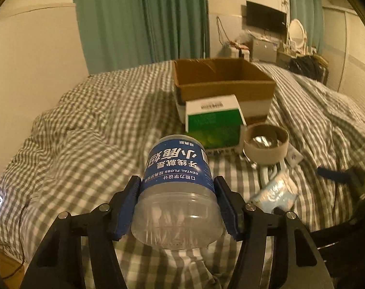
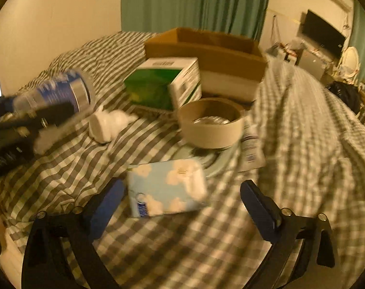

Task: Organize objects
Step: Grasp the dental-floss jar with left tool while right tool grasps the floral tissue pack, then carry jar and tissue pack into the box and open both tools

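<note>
Gripping the floss jar (image 1: 177, 192), left hand-held gripper (image 1: 177, 207) raised above bed (image 1: 86, 120).

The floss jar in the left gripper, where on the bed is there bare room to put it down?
The checked quilt lies bare left of the cardboard box and green box. To the right it is crowded: tape roll, tissue pack, white bottle. The left gripper holds the floss jar; the right gripper is open.
</note>
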The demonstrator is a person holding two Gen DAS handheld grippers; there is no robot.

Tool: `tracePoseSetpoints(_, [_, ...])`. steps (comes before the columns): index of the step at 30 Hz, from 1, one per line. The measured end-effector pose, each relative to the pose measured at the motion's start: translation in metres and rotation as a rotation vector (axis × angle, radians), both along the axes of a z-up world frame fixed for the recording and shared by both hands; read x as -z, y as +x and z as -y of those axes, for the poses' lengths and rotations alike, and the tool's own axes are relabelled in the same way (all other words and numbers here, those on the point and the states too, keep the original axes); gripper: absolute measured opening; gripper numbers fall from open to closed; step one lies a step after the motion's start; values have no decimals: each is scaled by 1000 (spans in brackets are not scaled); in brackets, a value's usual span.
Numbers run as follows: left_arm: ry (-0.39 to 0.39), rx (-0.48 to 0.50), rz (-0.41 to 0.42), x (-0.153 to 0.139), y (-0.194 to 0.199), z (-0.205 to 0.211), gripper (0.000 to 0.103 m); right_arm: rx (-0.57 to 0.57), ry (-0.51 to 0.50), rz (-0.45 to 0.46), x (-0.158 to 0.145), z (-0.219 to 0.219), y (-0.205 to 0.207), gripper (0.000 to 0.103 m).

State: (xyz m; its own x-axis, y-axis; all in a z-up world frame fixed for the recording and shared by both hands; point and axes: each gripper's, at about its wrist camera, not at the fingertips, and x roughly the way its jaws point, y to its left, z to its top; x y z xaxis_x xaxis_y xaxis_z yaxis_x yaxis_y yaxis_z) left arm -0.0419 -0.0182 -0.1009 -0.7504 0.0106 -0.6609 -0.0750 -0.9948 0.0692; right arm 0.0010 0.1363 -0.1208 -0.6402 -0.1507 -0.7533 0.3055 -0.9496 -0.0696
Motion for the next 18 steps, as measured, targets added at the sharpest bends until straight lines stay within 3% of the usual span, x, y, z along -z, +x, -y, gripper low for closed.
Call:
tracePoseSetpoints(2, [23, -16, -5, -4, -3, 7, 63, -24, 8, 11, 8, 8, -4, 89])
tracePoseSetpoints(4, [46, -21, -11, -7, -4, 10, 63, -42, 36, 29, 14, 13, -8, 76])
tracePoseSetpoints(8, [71, -23, -25, -17, -10, 11, 63, -66, 37, 15, 8, 13, -8, 72])
tracePoseSetpoints(11, [83, -11, -43, -31, -18, 10, 63, -94, -5, -62, -28, 5, -8, 72])
tracePoseSetpoints(18, [69, 22, -120, -89, -66, -5, 63, -85, -72, -264, -153, -26, -53, 72])
